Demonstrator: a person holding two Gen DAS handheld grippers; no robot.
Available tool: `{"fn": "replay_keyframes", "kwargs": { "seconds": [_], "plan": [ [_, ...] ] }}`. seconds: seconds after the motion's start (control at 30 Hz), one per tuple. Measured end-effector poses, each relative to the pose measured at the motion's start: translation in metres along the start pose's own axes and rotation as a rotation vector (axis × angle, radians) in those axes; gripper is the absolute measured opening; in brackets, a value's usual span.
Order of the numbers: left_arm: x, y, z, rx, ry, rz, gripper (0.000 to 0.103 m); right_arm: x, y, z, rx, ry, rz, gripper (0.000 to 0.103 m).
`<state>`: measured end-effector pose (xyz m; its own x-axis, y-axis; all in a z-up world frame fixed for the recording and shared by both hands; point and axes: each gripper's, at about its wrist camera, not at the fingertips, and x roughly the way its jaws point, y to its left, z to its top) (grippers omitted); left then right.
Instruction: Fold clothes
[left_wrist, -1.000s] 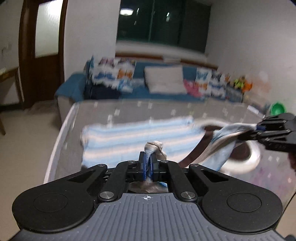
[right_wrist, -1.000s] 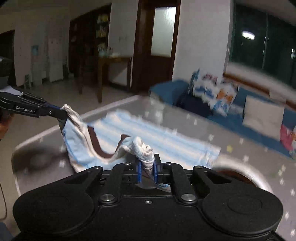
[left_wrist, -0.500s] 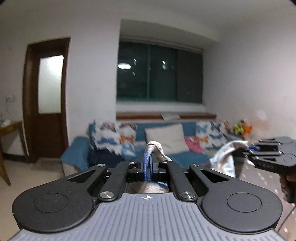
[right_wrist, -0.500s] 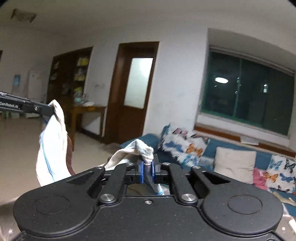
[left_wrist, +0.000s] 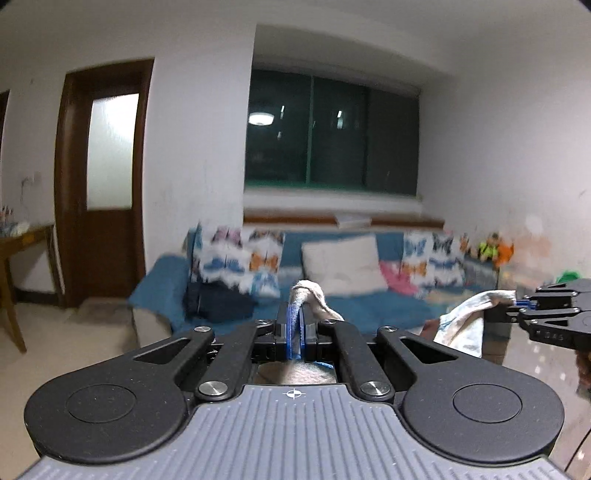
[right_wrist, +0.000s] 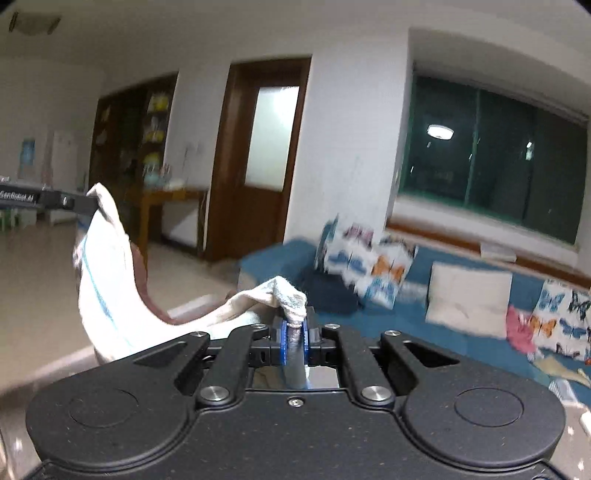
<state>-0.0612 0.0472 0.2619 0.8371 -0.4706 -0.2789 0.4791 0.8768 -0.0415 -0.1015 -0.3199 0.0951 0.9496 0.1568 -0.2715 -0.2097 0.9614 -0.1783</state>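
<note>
A white garment with blue stripes and a brown edge hangs in the air between both grippers. My left gripper (left_wrist: 294, 321) is shut on a bunched white corner of the garment (left_wrist: 310, 295). My right gripper (right_wrist: 294, 325) is shut on another corner of the garment (right_wrist: 284, 291). In the right wrist view the cloth (right_wrist: 107, 291) sags down from the left gripper (right_wrist: 74, 202) at the far left. From the left wrist view the right gripper (left_wrist: 524, 303) shows at the right edge, with cloth (left_wrist: 465, 325) drooping from it. The table below is hidden.
A blue sofa (left_wrist: 354, 306) with butterfly cushions (left_wrist: 236, 262) and a white pillow (left_wrist: 341, 264) stands ahead under a dark window (left_wrist: 332, 133). A brown door (left_wrist: 103, 184) is at the left. A wooden side table (right_wrist: 166, 206) and shelves (right_wrist: 140, 140) lie further left.
Both grippers have risen with the garment, lifting it off the table where the striped cloth lay. The views now face the room instead of the tabletop.
</note>
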Motion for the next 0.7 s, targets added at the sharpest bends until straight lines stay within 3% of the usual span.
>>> {"fn": "replay_keyframes", "kwargs": {
  "seconds": [0.23, 0.63, 0.7],
  "plan": [
    [0.024, 0.012, -0.071, -0.028, 0.159, -0.017, 0.004, 0.004, 0.034, -0.044, -0.028, 0.153, 0.102, 0.009],
    [-0.013, 0.024, -0.147, -0.033, 0.35, -0.087, 0.005, -0.033, 0.083, -0.088, -0.053, 0.342, 0.326, 0.01],
    [-0.023, 0.026, -0.153, -0.028, 0.371, -0.095, 0.006, -0.041, 0.09, -0.091, -0.05, 0.369, 0.36, 0.014]
  ]
}}
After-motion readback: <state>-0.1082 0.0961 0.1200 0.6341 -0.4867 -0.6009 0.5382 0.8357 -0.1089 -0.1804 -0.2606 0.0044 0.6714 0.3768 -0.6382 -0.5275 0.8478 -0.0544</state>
